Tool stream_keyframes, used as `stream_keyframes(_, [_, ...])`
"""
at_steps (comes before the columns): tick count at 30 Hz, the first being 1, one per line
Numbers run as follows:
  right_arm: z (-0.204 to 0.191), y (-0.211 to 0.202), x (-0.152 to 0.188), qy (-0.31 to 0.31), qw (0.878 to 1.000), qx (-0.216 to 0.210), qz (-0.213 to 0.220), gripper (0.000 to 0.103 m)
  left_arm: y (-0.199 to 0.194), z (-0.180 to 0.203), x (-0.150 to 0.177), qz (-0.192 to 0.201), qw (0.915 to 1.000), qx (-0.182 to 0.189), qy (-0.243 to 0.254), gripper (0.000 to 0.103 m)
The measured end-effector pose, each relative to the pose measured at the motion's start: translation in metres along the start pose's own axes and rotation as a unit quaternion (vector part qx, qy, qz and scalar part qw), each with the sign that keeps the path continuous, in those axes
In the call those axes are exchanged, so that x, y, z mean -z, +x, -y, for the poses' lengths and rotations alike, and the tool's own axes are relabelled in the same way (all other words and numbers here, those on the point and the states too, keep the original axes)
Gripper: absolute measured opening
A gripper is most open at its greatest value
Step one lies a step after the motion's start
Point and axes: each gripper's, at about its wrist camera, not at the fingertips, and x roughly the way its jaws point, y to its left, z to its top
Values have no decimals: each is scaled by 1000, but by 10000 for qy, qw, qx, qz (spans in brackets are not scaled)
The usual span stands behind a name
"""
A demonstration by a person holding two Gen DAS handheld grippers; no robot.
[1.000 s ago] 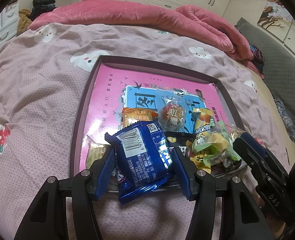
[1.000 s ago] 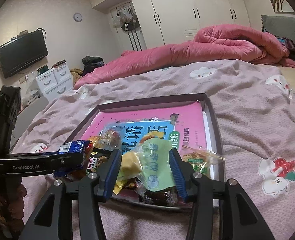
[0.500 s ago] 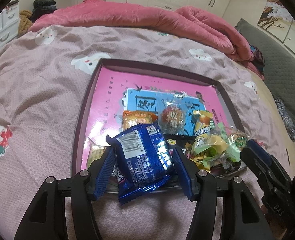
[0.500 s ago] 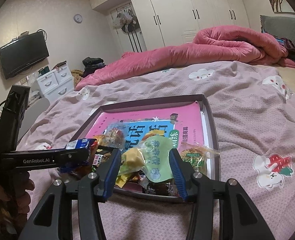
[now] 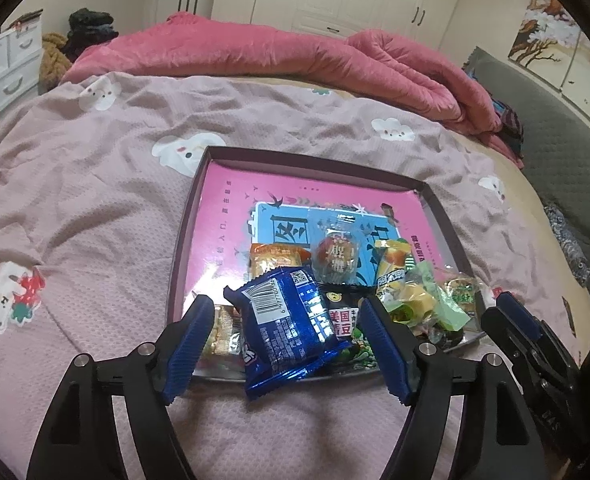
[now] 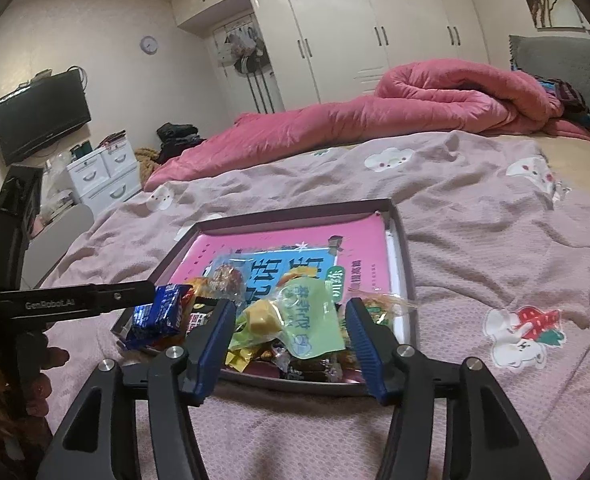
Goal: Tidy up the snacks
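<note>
A dark tray (image 5: 183, 236) with a pink book cover inside lies on the bed and holds a pile of snack packets at its near edge. A blue packet (image 5: 287, 324) lies over the near rim, between the fingers of my open left gripper (image 5: 291, 344), untouched by either pad. In the right wrist view the blue packet (image 6: 159, 314) sits by the left gripper's tip. My right gripper (image 6: 291, 332) is open around a green and yellow bag (image 6: 303, 320) on the pile in the tray (image 6: 403, 264); its pads stand apart from the bag.
The pink patterned bedsheet (image 5: 87, 208) surrounds the tray. A rolled pink quilt (image 5: 279, 56) lies at the far side. Drawers (image 6: 103, 176) and a TV (image 6: 41, 116) stand at the left, wardrobes behind.
My left gripper opened and let go of the blue packet, which now rests on the tray's near rim. Both grippers have drawn back slightly. The right gripper's jaws spread a little wider.
</note>
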Motion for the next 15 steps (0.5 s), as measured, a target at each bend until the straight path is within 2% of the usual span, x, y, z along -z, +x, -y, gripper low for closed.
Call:
stream_keyframes(4, [1, -11, -3, 86, 9999, 115, 51, 63, -11, 1, 2, 66, 10000, -2, 28, 79])
stream_keyframes(9, [-7, -25, -1, 63, 9991, 420, 47, 78, -24, 3, 9, 71, 9999, -47, 95, 81])
stream_keyframes(15, [-14, -37, 7, -33, 9975, 711, -16, 83, -38, -1, 16, 136, 9999, -57, 66, 81])
